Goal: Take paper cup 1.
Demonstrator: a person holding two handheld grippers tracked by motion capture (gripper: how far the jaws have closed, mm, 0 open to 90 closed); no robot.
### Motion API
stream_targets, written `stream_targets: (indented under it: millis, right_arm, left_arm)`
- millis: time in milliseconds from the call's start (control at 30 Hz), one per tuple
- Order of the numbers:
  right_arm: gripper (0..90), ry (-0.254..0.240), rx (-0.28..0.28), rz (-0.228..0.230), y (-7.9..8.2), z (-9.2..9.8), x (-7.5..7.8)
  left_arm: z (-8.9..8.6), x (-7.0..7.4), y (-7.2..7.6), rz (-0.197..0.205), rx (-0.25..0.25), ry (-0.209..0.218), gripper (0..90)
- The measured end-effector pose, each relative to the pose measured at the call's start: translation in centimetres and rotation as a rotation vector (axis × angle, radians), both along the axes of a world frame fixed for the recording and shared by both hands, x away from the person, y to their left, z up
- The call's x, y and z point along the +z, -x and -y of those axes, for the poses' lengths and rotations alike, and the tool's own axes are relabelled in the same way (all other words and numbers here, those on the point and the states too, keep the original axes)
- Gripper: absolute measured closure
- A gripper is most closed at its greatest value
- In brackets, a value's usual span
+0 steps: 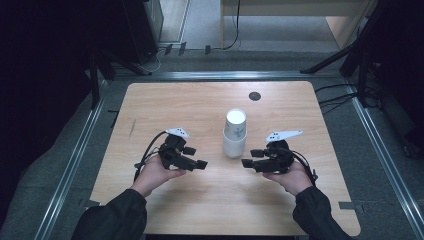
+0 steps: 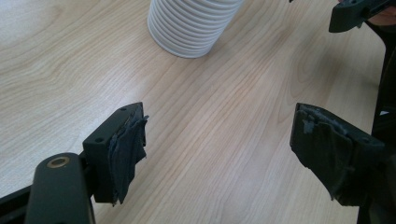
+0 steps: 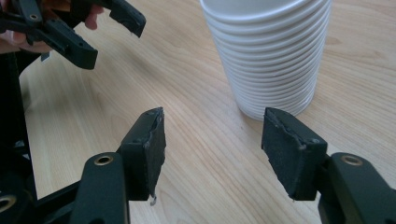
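Observation:
A stack of white ribbed paper cups [image 1: 235,132] stands upside down near the middle of the wooden table [image 1: 190,107]. My left gripper [image 1: 201,164] hovers to its left and nearer the front edge, jaws pointing right. In the left gripper view its jaws [image 2: 217,149] stand wide apart over bare wood, with the cups [image 2: 189,25] ahead. My right gripper [image 1: 246,162] faces it from the right of the stack. In the right gripper view the jaws [image 3: 212,149] are apart with nothing between them, and the cups [image 3: 271,56] stand just beyond the right pad.
A small black round cap [image 1: 254,96] is set into the table's far side. Metal floor rails [image 1: 75,160] run along both sides of the table, and dark stand legs [image 1: 345,55] sit behind it. The left gripper [image 3: 84,32] shows top left in the right gripper view.

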State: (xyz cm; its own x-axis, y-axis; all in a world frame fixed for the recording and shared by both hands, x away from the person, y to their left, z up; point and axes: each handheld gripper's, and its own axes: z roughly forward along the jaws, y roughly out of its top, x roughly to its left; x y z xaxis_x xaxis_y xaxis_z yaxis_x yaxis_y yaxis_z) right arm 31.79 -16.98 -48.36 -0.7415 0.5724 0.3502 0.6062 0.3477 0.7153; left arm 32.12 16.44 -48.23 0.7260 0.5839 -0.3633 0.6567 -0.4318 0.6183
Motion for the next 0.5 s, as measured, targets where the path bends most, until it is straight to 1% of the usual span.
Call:
stream_targets:
  millis: [33,67,100,133,167,200,267,300,367,400,433,500]
  right_arm:
    - [39.6,0.025,0.005,-0.011,0.01,-0.05,-0.02]
    - [40.2,0.042,0.007,-0.005,0.05,-0.08,-0.09]
    - [40.2,0.042,0.007,-0.005,0.05,-0.08,-0.09]
    - [41.4,0.058,0.009,0.006,0.13,-0.08,-0.16]
    - [43.3,0.064,0.015,0.017,0.19,-0.05,-0.24]
    - [45.1,0.057,0.018,0.029,0.27,-0.03,-0.29]
    - [45.6,0.054,0.022,0.031,0.27,-0.01,-0.26]
    - [46.2,0.054,0.024,0.04,0.27,0.02,-0.26]
    - [46.5,0.046,0.029,0.04,0.26,0.03,-0.27]
    - [46.7,0.048,0.031,0.03,0.27,0.03,-0.23]
    - [46.4,0.056,0.048,0.028,0.22,0.01,-0.1]
    - [45.1,0.061,0.057,0.03,0.21,0.01,0.02]
  left_arm:
    - [-0.03,0.02,0.0,0.0,-0.004,-0.002,22.0]
    - [-0.06,0.04,0.01,0.003,-0.009,-0.004,23.3]
    - [-0.05,0.06,0.02,0.006,-0.012,-0.006,23.3]
    - [-0.04,0.08,0.03,0.008,-0.016,-0.01,23.7]
    - [-0.04,0.09,0.06,0.01,-0.017,-0.01,23.8]
    - [-0.05,0.13,0.09,0.01,-0.019,-0.01,23.9]
    - [-0.07,0.16,0.1,0.011,-0.019,-0.008,23.9]
    - [-0.08,0.17,0.1,0.011,-0.02,-0.008,24.0]
    - [-0.08,0.17,0.08,0.013,-0.021,-0.011,24.0]
    - [-0.09,0.19,0.06,0.013,-0.022,-0.013,24.1]
    - [-0.09,0.19,0.04,0.012,-0.026,-0.012,24.3]
    - [-0.09,0.22,0.11,0.016,-0.028,-0.016,24.3]
